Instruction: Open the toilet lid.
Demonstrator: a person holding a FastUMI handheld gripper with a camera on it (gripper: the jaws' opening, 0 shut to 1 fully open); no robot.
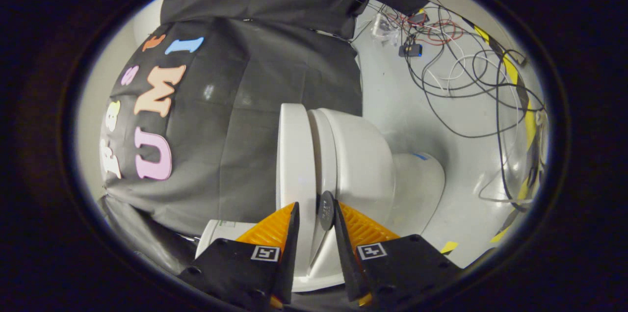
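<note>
the gripper point(315, 219) was turned on its side, so the toilet point(363, 165) appeared rotated, with the floor point(392, 86) running up beyond it. its two fingers straddled the front edge of the toilet lid point(296, 155), a flat white slab; one finger lay against the lid's outer face, the other on the side facing the bowl. a small dark round bumper point(327, 211) on the lid's underside sat just against the inner finger. the jaws were drawn close around the lid edge, seemingly pinching it, though whether both pads truly pressed could not be told for sure. the lid stood slightly apart from the seat point(324, 150), a narrow gap showing between them. the bowl and its pedestal point(417, 184) lay beyond the fingers. a tangle of cables point(461, 71) and strips of yellow tape point(512, 74) lay on the floor well past the toilet.
</note>
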